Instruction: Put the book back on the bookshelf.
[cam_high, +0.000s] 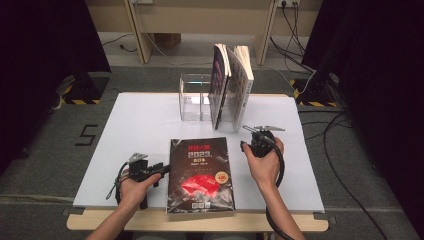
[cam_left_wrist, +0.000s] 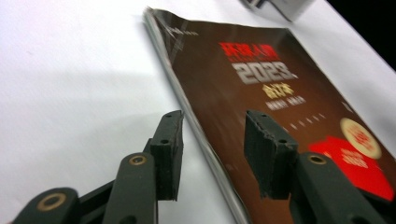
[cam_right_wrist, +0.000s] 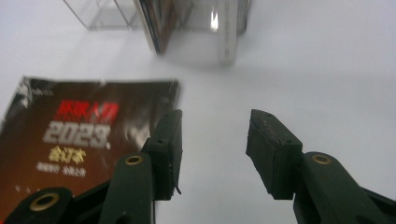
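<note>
A dark brown book (cam_high: 201, 174) with red and white lettering and a red patch lies flat on the white table top (cam_high: 140, 125), near the front edge. My left gripper (cam_high: 161, 171) sits at the book's left edge with its jaws open. In the left gripper view that gripper (cam_left_wrist: 212, 140) straddles the edge of the book (cam_left_wrist: 289, 102) without pressing on it. My right gripper (cam_high: 256, 141) hovers just right of the book's far right corner, open and empty. The right gripper view shows it (cam_right_wrist: 214, 135) over bare table beside the book (cam_right_wrist: 79, 126).
A clear plastic book stand (cam_high: 195, 97) stands at the back middle of the table, holding two upright books (cam_high: 231, 85) that lean in it. Dark curtains hang on both sides. Cables lie on the floor at the right.
</note>
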